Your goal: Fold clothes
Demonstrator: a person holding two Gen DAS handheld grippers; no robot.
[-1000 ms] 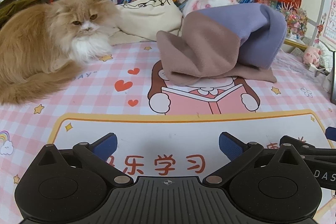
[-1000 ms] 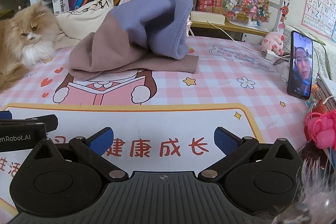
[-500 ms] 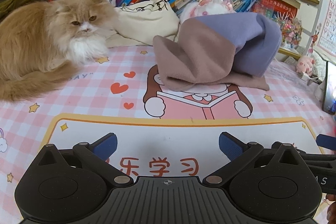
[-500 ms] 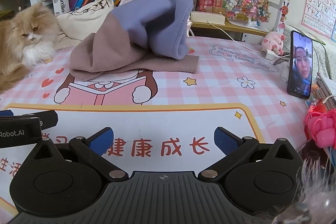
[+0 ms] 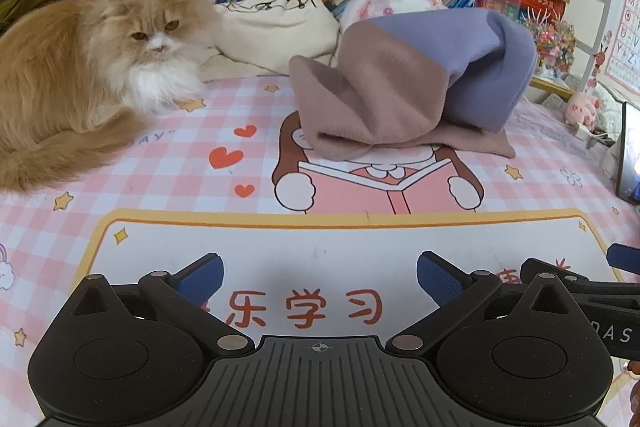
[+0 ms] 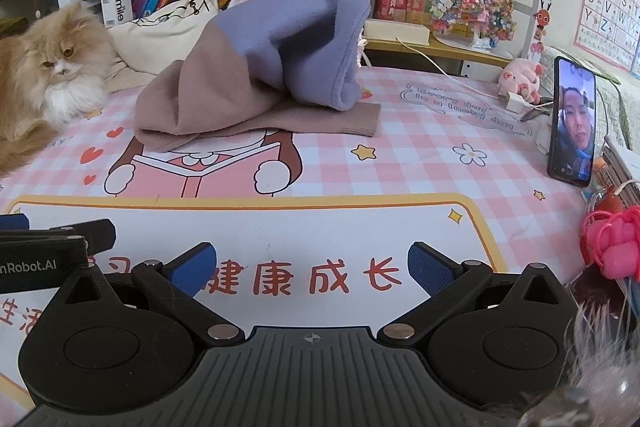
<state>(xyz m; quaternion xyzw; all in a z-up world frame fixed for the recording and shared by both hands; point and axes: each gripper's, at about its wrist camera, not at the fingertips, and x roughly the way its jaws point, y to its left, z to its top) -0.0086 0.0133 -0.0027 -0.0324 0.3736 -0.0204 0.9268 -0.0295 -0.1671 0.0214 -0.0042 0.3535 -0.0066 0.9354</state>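
Observation:
A brown and lilac fleece garment point(image 5: 404, 87) point(image 6: 264, 75) lies bunched in a heap at the far middle of the pink checked mat point(image 5: 160, 163) point(image 6: 420, 155). Its lilac part humps up over the brown part. My left gripper point(image 5: 319, 277) hovers low over the near white panel of the mat, open, nothing between its blue pads. My right gripper point(image 6: 311, 267) is beside it to the right, also open and empty. Both are well short of the garment. The right gripper's body shows at the right edge of the left wrist view.
A fluffy orange cat point(image 5: 84, 67) point(image 6: 44, 67) lies on the mat's left side, close to the garment. A cream tote bag point(image 5: 276, 23) and bookshelves stand behind. A phone point(image 6: 572, 123) stands upright at the right, with a pink plush point(image 6: 520, 75) and pink toy point(image 6: 612, 243).
The left wrist view has shifted slightly left and back, so the garment and cat sit a bit lower in it. The right gripper barely moved. Both stayed open.

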